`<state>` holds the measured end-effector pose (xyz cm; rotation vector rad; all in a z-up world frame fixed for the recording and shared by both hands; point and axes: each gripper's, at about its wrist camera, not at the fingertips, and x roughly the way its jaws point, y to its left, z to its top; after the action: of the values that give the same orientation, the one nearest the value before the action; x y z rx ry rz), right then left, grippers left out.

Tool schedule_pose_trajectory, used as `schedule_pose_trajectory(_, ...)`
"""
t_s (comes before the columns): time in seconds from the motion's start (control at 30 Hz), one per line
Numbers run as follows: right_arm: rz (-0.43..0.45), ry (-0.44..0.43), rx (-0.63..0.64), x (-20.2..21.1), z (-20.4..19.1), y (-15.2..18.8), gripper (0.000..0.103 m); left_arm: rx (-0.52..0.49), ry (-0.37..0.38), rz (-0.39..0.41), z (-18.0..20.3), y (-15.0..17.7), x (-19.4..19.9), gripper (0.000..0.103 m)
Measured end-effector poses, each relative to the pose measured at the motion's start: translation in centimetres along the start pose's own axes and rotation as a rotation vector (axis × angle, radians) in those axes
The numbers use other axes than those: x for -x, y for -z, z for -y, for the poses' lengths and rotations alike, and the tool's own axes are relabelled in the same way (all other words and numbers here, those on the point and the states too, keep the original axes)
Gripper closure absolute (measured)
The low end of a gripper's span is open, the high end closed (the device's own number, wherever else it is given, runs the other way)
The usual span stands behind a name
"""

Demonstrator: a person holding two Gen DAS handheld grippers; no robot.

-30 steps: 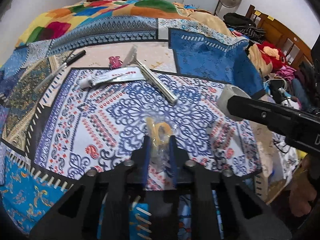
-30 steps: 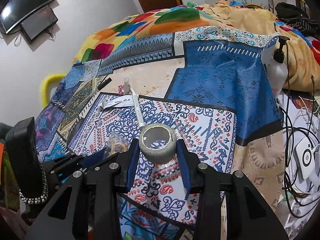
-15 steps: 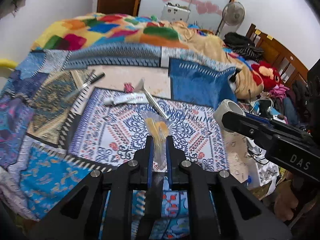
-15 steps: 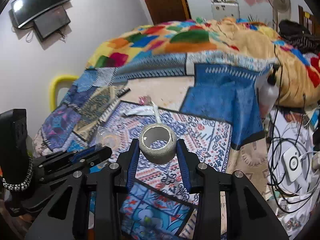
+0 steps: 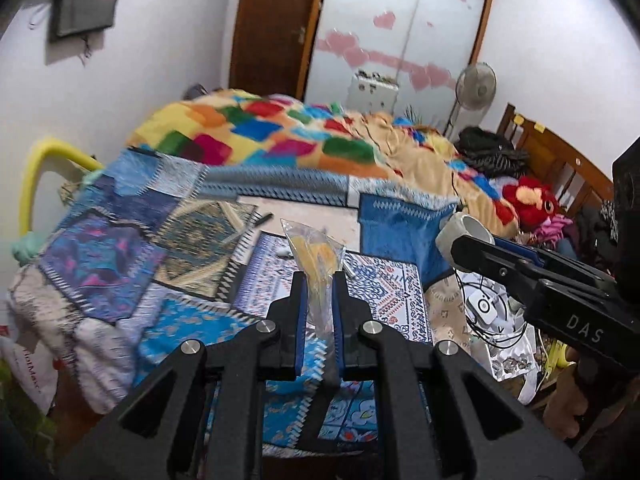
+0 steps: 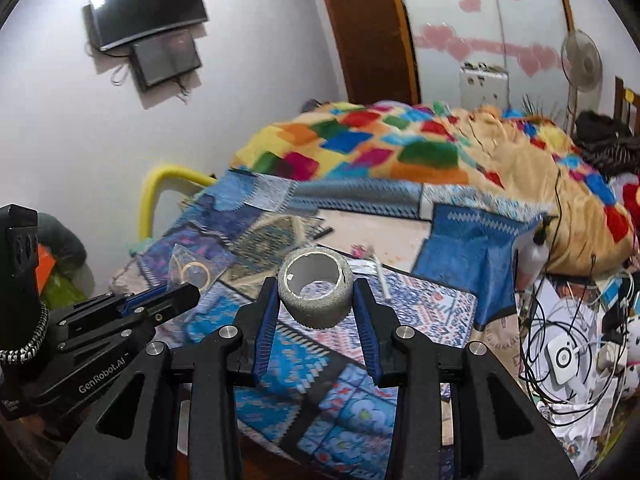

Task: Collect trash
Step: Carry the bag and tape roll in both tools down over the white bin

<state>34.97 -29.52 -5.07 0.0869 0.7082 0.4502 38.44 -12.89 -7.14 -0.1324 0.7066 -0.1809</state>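
Observation:
My left gripper is shut on a clear plastic bag with yellow pieces inside; the bag sticks up between the blue pads, high above the patterned bed cover. My right gripper is shut on a grey tape roll, its hollow core facing up. From the left wrist view the right gripper reaches in from the right with the roll. In the right wrist view, the left gripper comes in at the left with the bag.
A white tube, a metal scraper and a pen lie on the bed cover. A colourful blanket is heaped at the far end. Cables and a white device clutter the floor right of the bed. A fan stands by the wardrobe.
Both grippers have risen and drawn back from the bed with the bag and the tape roll still held. The bed looks smaller and lower, and the walls and wardrobe have come into view.

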Motion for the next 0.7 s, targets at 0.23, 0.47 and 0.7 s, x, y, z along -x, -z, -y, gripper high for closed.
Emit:
schedule_pose_trajectory(0.23,0.027,-0.052,0.056,2.5,-5.1,0.8,0.069,0.042,-0.051,0.073,-2.9,1.8,7.2,0.092)
schedule_pose_trajectory(0.47,0.007,-0.132,0.114,3.1,-10.9,2.7,0.069,0.086,-0.134,0.110,-6.6,5.0,13.8,0.092)
schedule_pose_trajectory(0.7,-0.056,-0.201,0.202,1.9,-16.6,5.4,0.069,0.153,-0.210,0.099,-11.0,9.4,17.5,0.092)
